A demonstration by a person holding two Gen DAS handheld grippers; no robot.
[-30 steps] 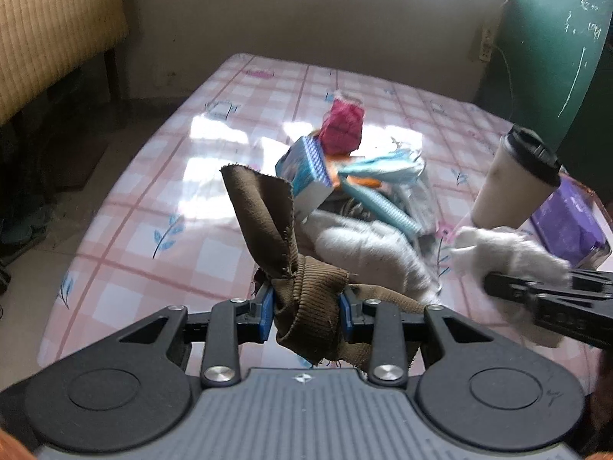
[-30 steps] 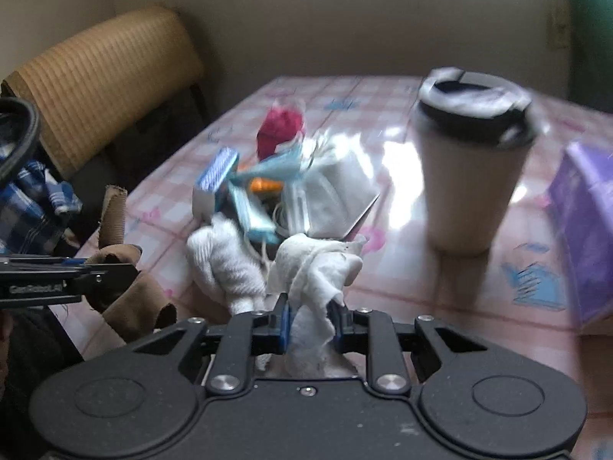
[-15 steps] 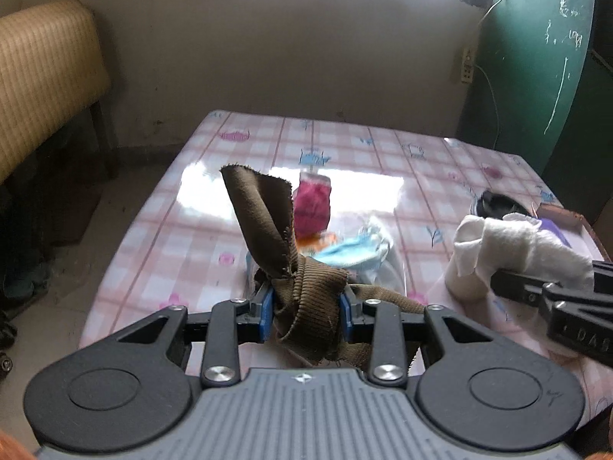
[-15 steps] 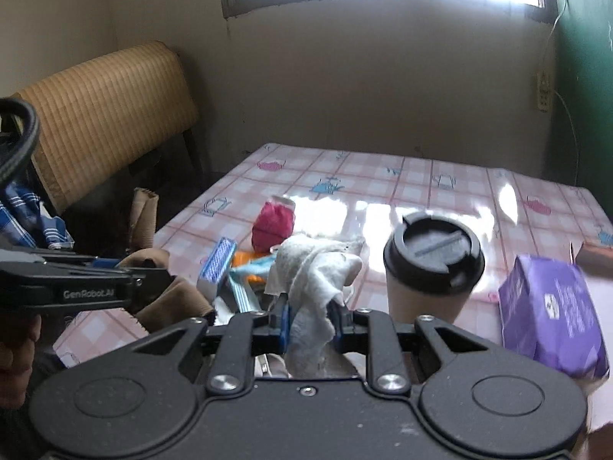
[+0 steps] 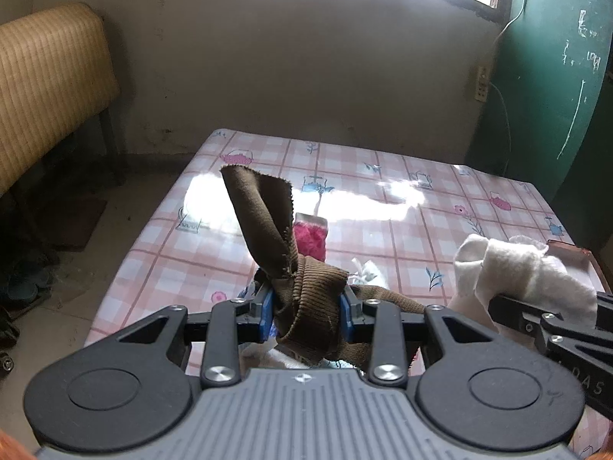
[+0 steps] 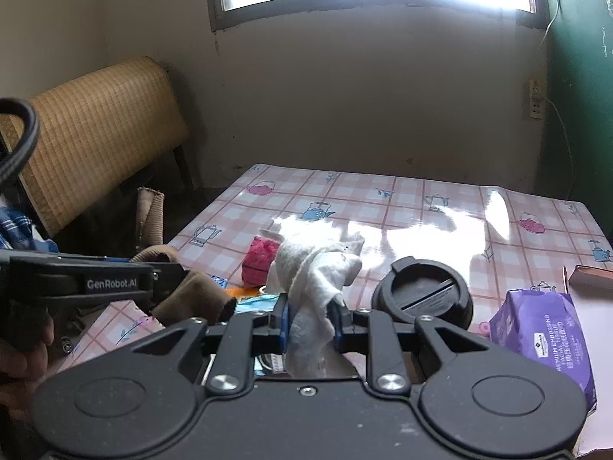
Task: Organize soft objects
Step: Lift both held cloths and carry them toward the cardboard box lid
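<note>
My left gripper (image 5: 306, 316) is shut on a brown ribbed sock (image 5: 268, 222) and holds it above the near end of the pink checked table (image 5: 383, 199). The sock also shows at the left of the right wrist view (image 6: 191, 295). My right gripper (image 6: 310, 322) is shut on a white fluffy sock (image 6: 314, 268), held up over the table; it also shows at the right of the left wrist view (image 5: 517, 268). A pink fluffy item (image 5: 310, 235) lies on the table beyond both.
A lidded paper cup (image 6: 421, 291) stands just right of my right gripper. A purple tissue pack (image 6: 540, 329) lies in a box at the right. Blue masks and packets (image 6: 254, 301) lie under the grippers. A wicker chair back (image 6: 95, 130) stands at the left.
Both grippers have risen and pulled back from the pile, each still holding its sock. The table clutter now sits lower and mostly hidden behind the grippers.
</note>
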